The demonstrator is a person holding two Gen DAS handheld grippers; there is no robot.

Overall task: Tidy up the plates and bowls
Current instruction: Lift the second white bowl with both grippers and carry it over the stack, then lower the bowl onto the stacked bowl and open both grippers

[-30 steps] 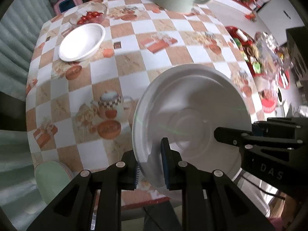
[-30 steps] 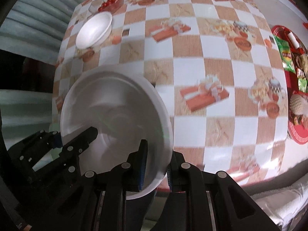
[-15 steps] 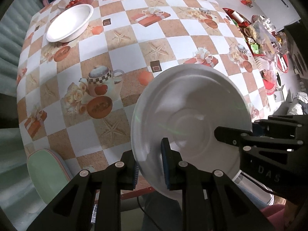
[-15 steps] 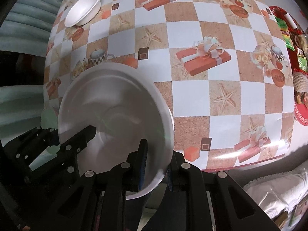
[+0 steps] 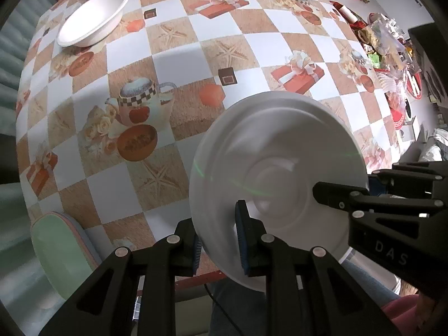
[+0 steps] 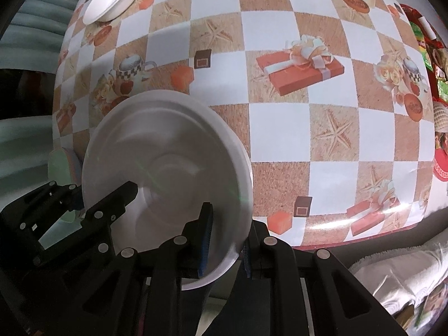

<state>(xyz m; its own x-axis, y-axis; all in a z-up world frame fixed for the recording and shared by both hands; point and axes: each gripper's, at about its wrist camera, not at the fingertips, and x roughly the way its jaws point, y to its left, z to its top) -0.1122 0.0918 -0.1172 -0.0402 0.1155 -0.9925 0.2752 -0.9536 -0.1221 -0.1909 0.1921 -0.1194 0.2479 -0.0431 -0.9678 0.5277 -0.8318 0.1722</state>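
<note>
Both grippers have come down toward the tablecloth [image 5: 179, 64] since a second ago, and its checks and printed teapot loom larger under the white plate [image 5: 277, 168] they carry between them. Each holds the plate by its rim: the left gripper [image 5: 219, 245] is clamped on the near-left edge, one blue pad inside the dish and one behind it, and the right gripper [image 6: 224, 240] is pinched on the opposite edge in the same way. The plate hangs over the near edge of the table, its face toward the cameras (so it seems tilted rather than flat), and the cloth lies straight ahead of the fingers; setting it down turns on lowering both edges evenly. A white bowl [image 5: 91, 19] sits well apart at the far left corner, nearer the left hand's side than the right's. How close the plate's underside is to the cloth cannot be judged, since the plate hides what is beneath it and its rim is blurred. Clutter at the far right edge is too small to name.
</note>
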